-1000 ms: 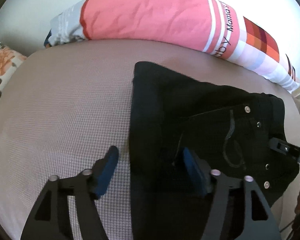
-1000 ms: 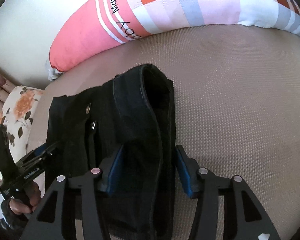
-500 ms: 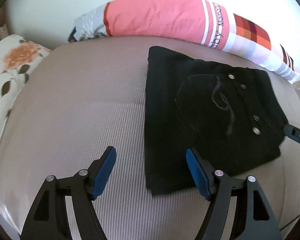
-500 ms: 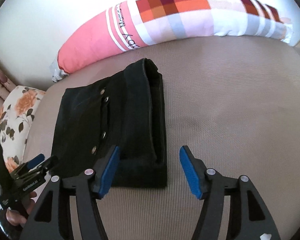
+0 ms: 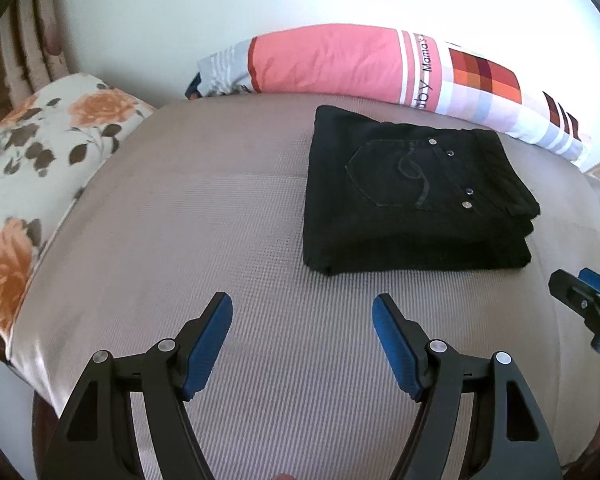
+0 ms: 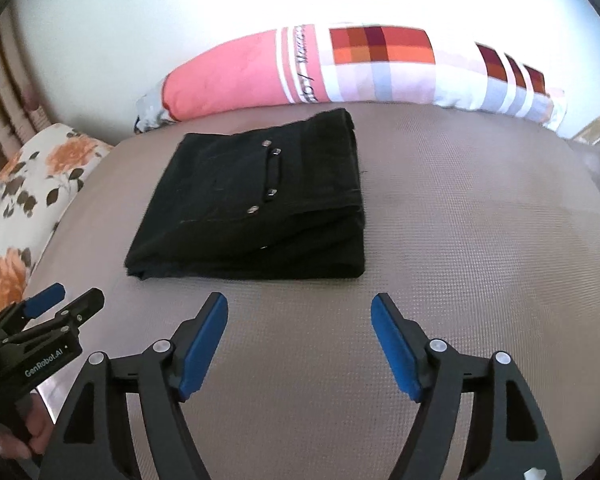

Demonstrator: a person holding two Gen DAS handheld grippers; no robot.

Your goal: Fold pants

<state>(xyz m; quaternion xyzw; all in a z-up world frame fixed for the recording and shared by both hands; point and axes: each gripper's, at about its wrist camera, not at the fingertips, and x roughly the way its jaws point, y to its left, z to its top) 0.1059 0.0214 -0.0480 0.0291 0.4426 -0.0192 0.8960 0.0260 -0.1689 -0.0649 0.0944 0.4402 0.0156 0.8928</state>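
Pants (image 5: 412, 196) folded into black stack, upper right of left wrist frame, on bed (image 5: 220, 240); left tongs (image 5: 302, 316) and right tongs (image 6: 299, 316) both spread, holding nothing, near stack

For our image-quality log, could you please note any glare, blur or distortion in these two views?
Left wrist view: wall behind the long pillow blown out white, edges bowed by fisheye, black pants sharp. Right wrist view: same washed-out wall, pillow lettering slightly blurred, pants dark with little fold detail.
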